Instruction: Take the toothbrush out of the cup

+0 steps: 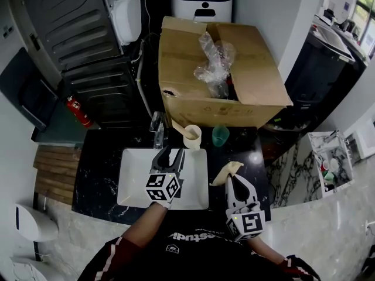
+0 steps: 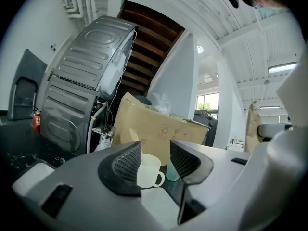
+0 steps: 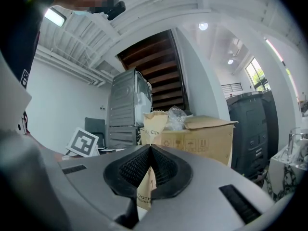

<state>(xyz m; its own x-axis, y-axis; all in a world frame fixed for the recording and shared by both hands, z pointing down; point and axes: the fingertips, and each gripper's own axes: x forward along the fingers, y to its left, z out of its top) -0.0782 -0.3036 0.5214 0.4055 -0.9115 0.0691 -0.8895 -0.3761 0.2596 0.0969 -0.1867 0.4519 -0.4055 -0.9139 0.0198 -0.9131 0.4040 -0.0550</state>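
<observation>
A cardboard box (image 1: 234, 92) fills the upper centre, with a clear plastic bag (image 1: 214, 60) crumpled in its open top. Just below it, a green cup (image 1: 220, 134) stands on the black counter (image 1: 99, 174). A white basin (image 1: 133, 183) sits at lower centre. At the left, a red extinguisher (image 1: 79, 113) lies beneath a grey machine (image 1: 70, 28).

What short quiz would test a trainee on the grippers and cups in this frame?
1. True or false: the left gripper is shut on the white mug.
2. What does the right gripper grip? A) the white mug B) a brown paper packet C) nothing
3. Fill in: in the head view, the green cup stands to the ___ of the white mug.
Key: 1 false: its jaws stand apart, and the mug is beyond them. 2 B. 3 right.
</observation>
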